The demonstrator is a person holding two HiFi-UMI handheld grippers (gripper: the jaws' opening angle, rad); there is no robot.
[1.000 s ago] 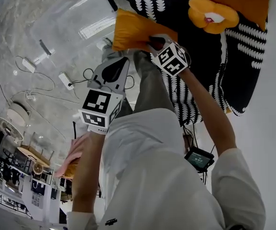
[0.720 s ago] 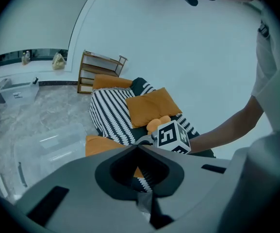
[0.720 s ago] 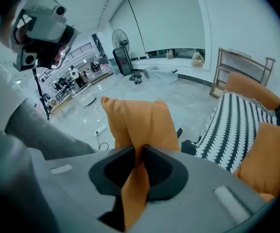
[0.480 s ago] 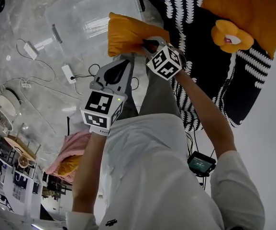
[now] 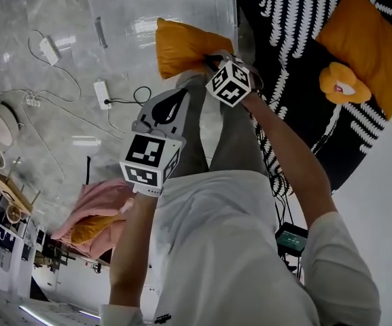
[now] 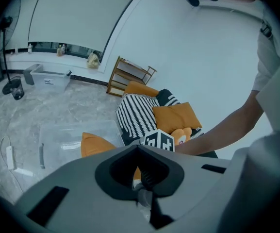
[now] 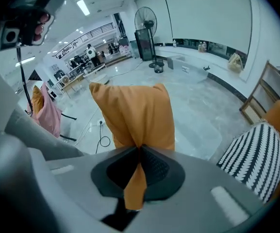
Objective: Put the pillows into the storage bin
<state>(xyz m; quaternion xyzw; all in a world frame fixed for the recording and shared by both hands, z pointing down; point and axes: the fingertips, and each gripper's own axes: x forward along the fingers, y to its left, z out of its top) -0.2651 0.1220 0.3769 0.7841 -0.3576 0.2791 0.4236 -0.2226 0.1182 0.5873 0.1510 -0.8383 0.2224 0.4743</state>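
**Orange fabric pillow** (image 5: 185,46): at 12 o'clock in the head view, overlapping the right part of the clear plastic storage bin (image 5: 124,19) on the grey marble floor (image 5: 46,114).

**Right claw** (image 5: 214,61): clamped on the pillow's corner. Only the right gripper view shows the fabric pinched between the pads, the jaws having just closed tighter.

**Left claw** (image 5: 175,99): together, empty, at 7 o'clock of the right claw.

**Wooden rack** (image 6: 130,76): left gripper view only.

**Second orange pillow** (image 5: 372,46), flower-shaped plush (image 5: 345,83): on the black-and-white striped cover (image 5: 284,19), at 2 o'clock.

**Change:** a second ago the held pillow sat beside the bin's corner.
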